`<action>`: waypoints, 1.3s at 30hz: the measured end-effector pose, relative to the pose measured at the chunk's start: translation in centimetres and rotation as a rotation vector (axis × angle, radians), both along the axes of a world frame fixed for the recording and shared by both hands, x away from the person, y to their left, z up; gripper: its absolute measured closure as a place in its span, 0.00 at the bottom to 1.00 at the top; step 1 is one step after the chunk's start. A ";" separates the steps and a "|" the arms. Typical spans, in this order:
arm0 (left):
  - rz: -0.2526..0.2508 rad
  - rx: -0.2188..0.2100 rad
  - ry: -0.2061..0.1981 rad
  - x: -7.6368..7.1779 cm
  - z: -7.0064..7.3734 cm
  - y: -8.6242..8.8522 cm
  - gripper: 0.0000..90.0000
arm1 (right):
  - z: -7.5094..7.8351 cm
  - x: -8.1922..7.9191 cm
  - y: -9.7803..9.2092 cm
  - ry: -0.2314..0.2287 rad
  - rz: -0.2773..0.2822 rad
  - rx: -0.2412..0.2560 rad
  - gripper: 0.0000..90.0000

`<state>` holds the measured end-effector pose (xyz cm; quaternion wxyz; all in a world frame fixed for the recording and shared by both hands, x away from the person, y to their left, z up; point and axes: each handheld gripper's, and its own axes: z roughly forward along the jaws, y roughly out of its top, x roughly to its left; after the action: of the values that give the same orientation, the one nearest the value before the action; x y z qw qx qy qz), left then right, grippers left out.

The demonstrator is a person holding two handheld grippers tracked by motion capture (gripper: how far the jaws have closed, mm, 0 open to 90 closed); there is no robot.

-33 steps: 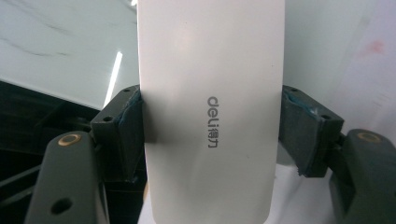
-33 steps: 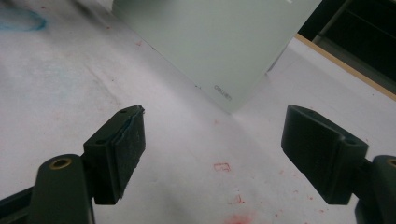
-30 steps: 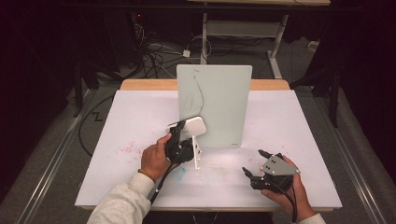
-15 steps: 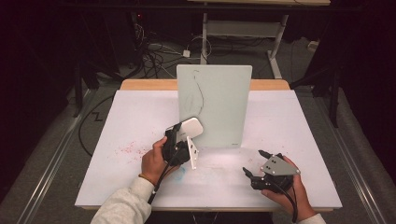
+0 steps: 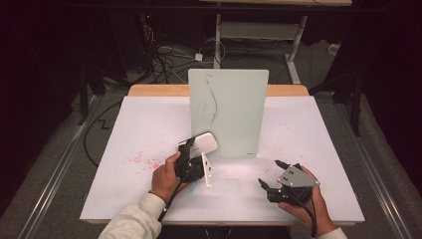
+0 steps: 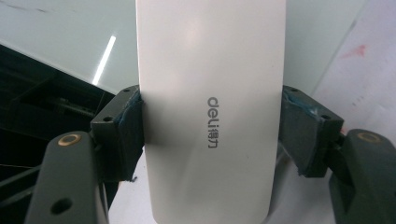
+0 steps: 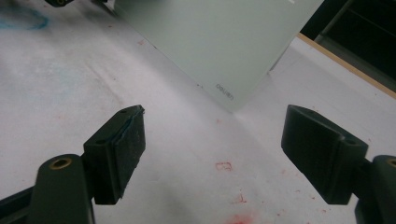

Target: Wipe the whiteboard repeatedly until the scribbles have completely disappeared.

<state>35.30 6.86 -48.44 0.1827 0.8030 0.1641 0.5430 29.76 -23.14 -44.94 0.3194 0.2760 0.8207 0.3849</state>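
The white eraser [image 6: 210,112] sits clamped between the two jaws of the left hand-held gripper [image 5: 191,158], its flat back facing the camera in the left gripper view, where grey lettering down its middle can be read — something the high view is too far off to show. From above, the eraser [image 5: 203,143] is a small rounded white block held just in front of the lower left part of the upright glass board [image 5: 229,112], very near it; whether it touches the surface I cannot tell. A thin dark scribble [image 5: 213,102] runs down the upper left of that board. The board stands near the middle of the white bench [image 5: 124,129], which carries a scatter of red marks [image 5: 144,160] left of the person's left hand [image 5: 166,174].

The right hand-held gripper [image 5: 272,179] rests low near the bench's front edge, well apart from the board, jaws spread wide with nothing between them. Its own view looks across the bench [image 7: 187,140] at the board's lower corner [image 7: 224,88] — small printed lettering there, plus faint red smudges [image 7: 233,196] on the surface close by
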 end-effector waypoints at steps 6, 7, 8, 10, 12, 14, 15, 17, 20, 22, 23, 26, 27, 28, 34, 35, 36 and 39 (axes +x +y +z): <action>0.003 -0.070 -0.024 0.7 1.8 -0.2 0.32 | 0.0 0.0 0.1 0.001 -0.004 -0.001 0.25; 0.004 -0.080 -0.025 0.8 2.2 -0.2 0.32 | -0.1 0.0 0.1 0.003 -0.002 -0.001 0.25; 0.006 -0.091 -0.027 0.9 2.6 -0.2 0.32 | -0.1 0.0 0.1 0.004 -0.004 -0.002 0.25; 0.012 -0.112 -0.032 1.2 3.3 -0.3 0.32 | -0.1 0.0 0.1 0.004 -0.003 -0.002 0.25; 0.018 -0.140 -0.044 1.5 4.1 -0.3 0.32 | -0.1 0.0 0.1 0.003 -0.003 -0.001 0.25; 0.009 -0.155 -0.049 1.9 5.1 -0.3 0.32 | -0.1 0.0 0.0 0.004 -0.003 -0.001 0.25; 0.011 -0.155 -0.052 2.0 5.5 -0.4 0.32 | -0.1 0.1 0.0 0.004 -0.003 -0.003 0.25; 0.014 -0.153 -0.050 2.2 6.3 -0.6 0.32 | -0.1 0.0 0.0 0.003 -0.006 0.000 0.25; 0.010 -0.153 -0.063 2.7 7.5 -0.6 0.32 | 0.0 0.0 0.0 0.003 0.000 -0.001 0.25; 0.003 -0.163 -0.073 3.0 8.3 -0.6 0.32 | 0.0 0.0 0.0 0.002 0.002 -0.003 0.25; 0.003 -0.171 -0.078 3.1 8.5 -0.5 0.32 | 0.0 0.0 0.0 0.002 0.002 -0.003 0.25; 0.011 -0.192 -0.072 3.0 8.4 -0.4 0.32 | 0.0 0.0 0.0 0.003 -0.005 0.001 0.25; 0.015 -0.197 -0.072 3.0 8.3 -0.3 0.32 | 0.0 0.0 0.0 0.002 -0.004 0.001 0.25; 0.017 -0.195 -0.070 2.9 8.0 -0.3 0.32 | 0.0 0.0 0.0 0.002 -0.003 0.000 0.25; 0.016 -0.148 -0.069 1.9 4.9 -0.5 0.32 | -0.1 0.0 0.0 0.007 -0.005 0.000 0.25; 0.023 -0.149 -0.058 1.6 4.1 -0.7 0.32 | -0.1 0.0 0.0 0.008 -0.003 -0.002 0.25; 0.024 -0.136 -0.054 1.4 3.5 -0.8 0.32 | -0.1 0.0 0.1 0.008 -0.006 -0.002 0.25; 0.024 -0.097 -0.052 0.9 2.4 -1.1 0.32 | -0.1 0.0 0.1 0.007 -0.003 -0.004 0.25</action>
<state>36.24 5.76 -46.07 0.2191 0.7766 0.1952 0.5574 29.73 -23.01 -45.06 0.3176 0.2780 0.8221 0.3820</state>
